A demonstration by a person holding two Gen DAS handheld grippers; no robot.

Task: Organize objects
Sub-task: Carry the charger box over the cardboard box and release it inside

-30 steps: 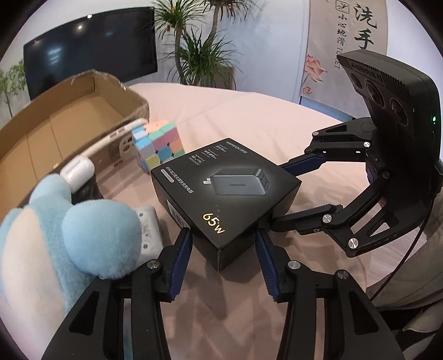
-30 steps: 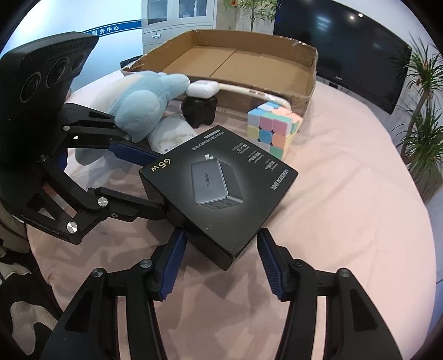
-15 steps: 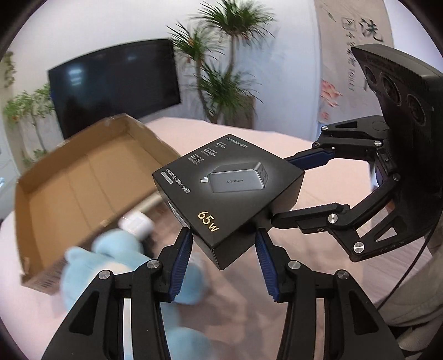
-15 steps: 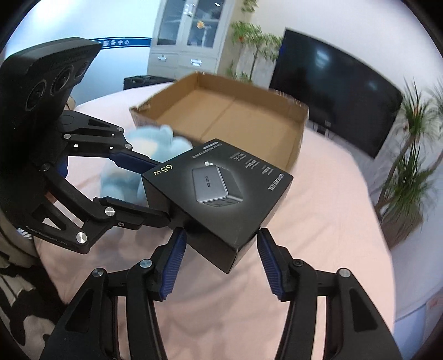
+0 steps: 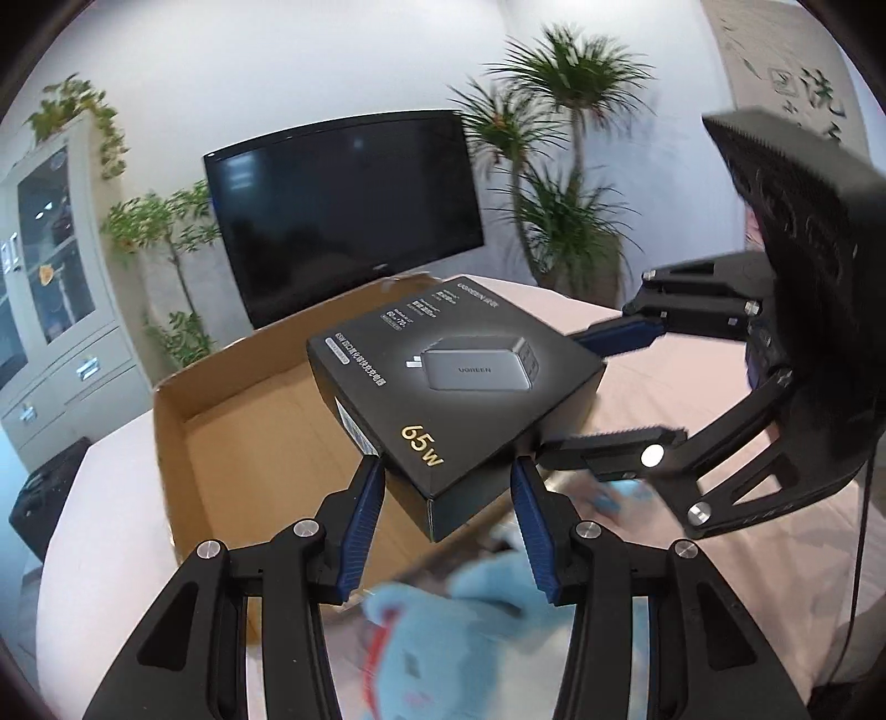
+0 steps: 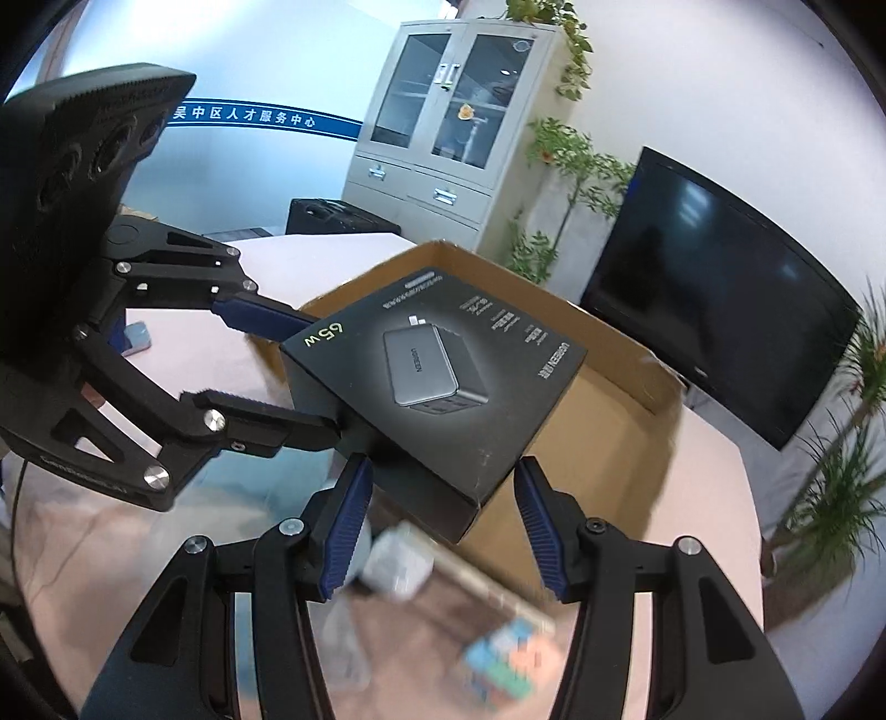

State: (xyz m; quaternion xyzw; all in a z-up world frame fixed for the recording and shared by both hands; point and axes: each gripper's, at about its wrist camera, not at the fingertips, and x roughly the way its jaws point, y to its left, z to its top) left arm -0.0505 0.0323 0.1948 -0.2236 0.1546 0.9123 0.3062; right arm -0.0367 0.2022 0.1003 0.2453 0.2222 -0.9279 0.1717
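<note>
I have the black charger box (image 5: 443, 399) up in the air above the desk (image 5: 681, 382), one corner pinched in my left tongs (image 5: 446, 498) and the neighbouring corner in my right tongs (image 6: 443, 493); both pairs of blue pads press on the box's sides. It hangs roughly level, its printed top up, over the near edge of the open cardboard box (image 5: 221, 421), which sits on the desk with its brown floor showing.

The desk wears a pale pink cloth. Under the charger box, from the left camera, a light blue plush toy (image 5: 459, 609) lies blurred on the cloth, just outside the cardboard box. From the right camera a pastel puzzle cube (image 6: 509, 659) and a small white item (image 6: 398, 559) smear past below; I cannot tell what the white item is.

Around the room: a dark wall screen (image 5: 343, 205) behind the cardboard box, a palm-like potted plant (image 5: 565, 166) to its right, a grey glass-door cabinet (image 6: 443, 133) with a trailing vine (image 6: 554, 33) on top, and a blue wall stripe with white characters (image 6: 249, 113).
</note>
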